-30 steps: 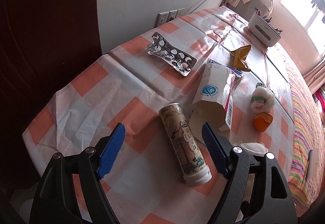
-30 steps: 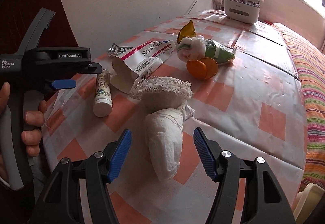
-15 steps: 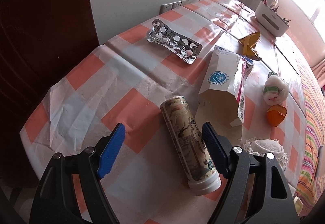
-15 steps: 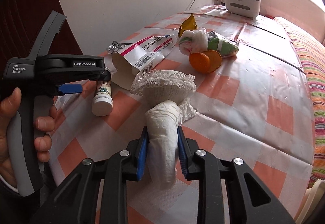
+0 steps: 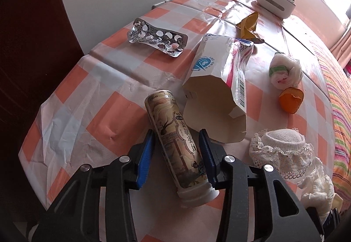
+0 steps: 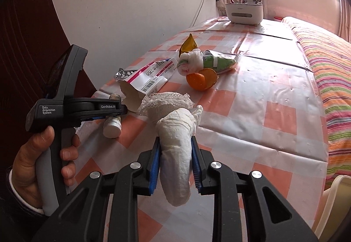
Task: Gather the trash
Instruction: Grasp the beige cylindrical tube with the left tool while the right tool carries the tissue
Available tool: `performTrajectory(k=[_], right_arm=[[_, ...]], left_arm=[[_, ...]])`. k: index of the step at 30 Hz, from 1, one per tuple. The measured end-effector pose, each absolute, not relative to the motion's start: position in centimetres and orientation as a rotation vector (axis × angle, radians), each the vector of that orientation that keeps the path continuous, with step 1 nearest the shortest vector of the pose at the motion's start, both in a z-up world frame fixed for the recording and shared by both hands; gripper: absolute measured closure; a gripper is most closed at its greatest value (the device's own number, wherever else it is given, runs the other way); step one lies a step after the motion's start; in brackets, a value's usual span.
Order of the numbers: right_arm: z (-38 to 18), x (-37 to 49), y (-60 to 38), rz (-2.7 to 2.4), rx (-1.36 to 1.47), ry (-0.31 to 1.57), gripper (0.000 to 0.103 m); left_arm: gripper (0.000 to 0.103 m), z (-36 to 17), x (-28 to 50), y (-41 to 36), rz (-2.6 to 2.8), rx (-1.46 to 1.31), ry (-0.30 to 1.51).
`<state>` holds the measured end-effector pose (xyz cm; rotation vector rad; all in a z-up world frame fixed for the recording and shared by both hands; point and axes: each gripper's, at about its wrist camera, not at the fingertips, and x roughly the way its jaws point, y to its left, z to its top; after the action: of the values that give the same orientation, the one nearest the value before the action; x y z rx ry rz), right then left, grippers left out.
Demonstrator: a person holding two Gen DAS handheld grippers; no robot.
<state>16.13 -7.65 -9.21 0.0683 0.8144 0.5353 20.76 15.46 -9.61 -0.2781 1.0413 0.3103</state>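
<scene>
Left gripper point(image 5: 176, 153) closing around lying tube point(image 5: 178, 143), right gripper point(image 6: 175, 159) clamped on tissue wad point(image 6: 177, 147), open carton point(image 5: 216, 93) beside, bare checked tablecloth point(image 6: 274, 110) rightward

A lived-in home bedroom: a checked tablecloth point(image 6: 274, 97) is covering the table ahead of the tongs, a striped bedspread point(image 6: 329, 71) lying to their right.

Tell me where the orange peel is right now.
The orange peel lies on the checked tablecloth, right side of the left wrist view, beside the white-and-green wrapper bundle.
</scene>
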Motion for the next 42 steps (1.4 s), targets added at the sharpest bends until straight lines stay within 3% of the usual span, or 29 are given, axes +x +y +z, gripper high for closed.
performTrajectory(k=[6,26,42], right_arm=[[-8.7,15.8,-9.2,0.506,0.105,0.794,0.078],[-6.8,12.3,-17.7,0.296,0.259,0.658,0.078],[-6.4,7.7,-25.1,0.070,0.360,0.556,0.078]], left_arm=[[0.072,-9.5,20.4,14.1,0.229,-0.259,1.042],[0.074,-4.1,15.9,3.5,-0.095,-0.105,0.784],[0.074,-3.6,13.7,-4.5,-0.303,-0.045,0.758]])
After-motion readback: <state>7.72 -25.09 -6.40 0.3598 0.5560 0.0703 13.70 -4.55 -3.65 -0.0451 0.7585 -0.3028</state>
